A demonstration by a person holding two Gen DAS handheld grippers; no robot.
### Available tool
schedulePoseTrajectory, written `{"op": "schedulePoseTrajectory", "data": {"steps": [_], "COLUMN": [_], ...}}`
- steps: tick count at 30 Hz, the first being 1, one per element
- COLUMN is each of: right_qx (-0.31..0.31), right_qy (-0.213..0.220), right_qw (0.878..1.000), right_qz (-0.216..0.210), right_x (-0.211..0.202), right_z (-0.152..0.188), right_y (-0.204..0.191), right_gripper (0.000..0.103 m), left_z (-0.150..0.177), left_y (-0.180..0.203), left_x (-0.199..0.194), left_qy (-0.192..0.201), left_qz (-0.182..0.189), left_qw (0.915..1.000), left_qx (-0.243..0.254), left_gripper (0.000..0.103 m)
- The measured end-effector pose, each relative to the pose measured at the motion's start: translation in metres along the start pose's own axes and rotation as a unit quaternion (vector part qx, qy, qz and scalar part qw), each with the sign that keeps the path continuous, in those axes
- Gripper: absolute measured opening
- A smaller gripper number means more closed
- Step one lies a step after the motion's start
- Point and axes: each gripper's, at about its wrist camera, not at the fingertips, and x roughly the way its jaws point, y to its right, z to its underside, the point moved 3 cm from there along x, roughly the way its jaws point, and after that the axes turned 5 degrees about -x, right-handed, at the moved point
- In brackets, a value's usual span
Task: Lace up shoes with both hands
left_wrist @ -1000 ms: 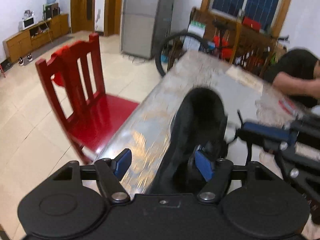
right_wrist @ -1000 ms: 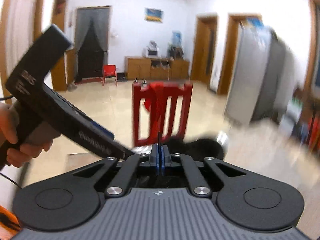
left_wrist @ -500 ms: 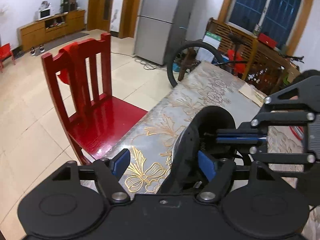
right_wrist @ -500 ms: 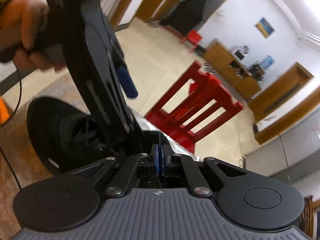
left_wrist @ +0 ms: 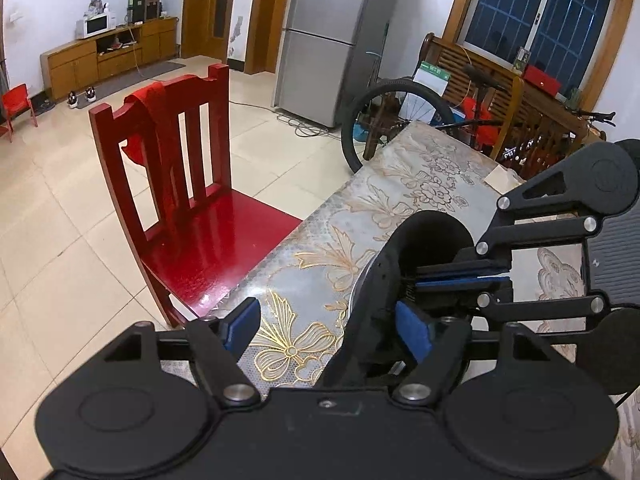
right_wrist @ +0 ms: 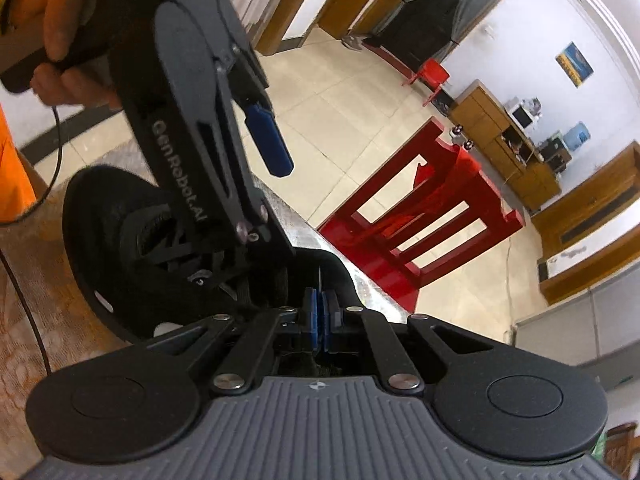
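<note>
Black sneaker point(left_wrist: 404, 280) lies on the tabletop point(left_wrist: 360, 208) close to the long edge that faces the red wooden chair point(left_wrist: 188, 200). Upper looks like soft matte knit; sole rim is smooth and rounded.

Left tongs point(left_wrist: 328, 330): jaws stand wide apart, nothing pressed between them. One blue pad hangs over the bare tabletop; the other sits in or against the shoe's opening.

Right tongs point(right_wrist: 319, 316): jaws closed, blue pads together. A thin dark strand rises from between them, probably the shoelace point(right_wrist: 320, 276), though too fine to confirm. In the left wrist view they reach in sideways over the shoe's throat.

Tabletop cover is glossy, with a gold and grey floral print; likely slippery.

Risks, as judged:
- Lace is thin and flexible; it may slide out of the flat pads under any pull.
- Shoe is unclamped on a slick cover near the edge; a tug could drag or tip it towards the chair.
- The two tongs are crowded over the throat; linkages could collide or snag crossed laces.
</note>
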Motion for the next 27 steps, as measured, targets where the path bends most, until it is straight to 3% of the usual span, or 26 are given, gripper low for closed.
{"op": "schedulePoseTrajectory", "data": {"steps": [4,10,18,27], "right_qx": [0.051,0.153,0.099,0.082], "right_qy": [0.010,0.036,0.035,0.052], "right_qw": [0.999,0.987,0.994,0.995], "right_qz": [-0.002,-0.035,0.003,0.016], "right_x": [0.001,0.000,0.014,-0.001], "right_z": [0.003,0.010,0.008,0.013], "right_y": [0.004,0.012,-0.004,-0.005], "right_gripper": [0.003,0.003,0.003,0.003], "left_z": [0.000,-0.001,0.000,-0.004], "left_y": [-0.001,-0.003,-0.002,-0.002], "left_x": [0.001,0.001,0.002,-0.004], "left_qy": [-0.002,-0.002,-0.007,0.003], "left_qz": [0.004,0.005,0.003,0.019], "left_qw": [1.0000,1.0000,1.0000,0.9998], "left_qx": [-0.002,-0.005,0.002,-0.009], "left_gripper": [0.072,0.072,0.072,0.068]}}
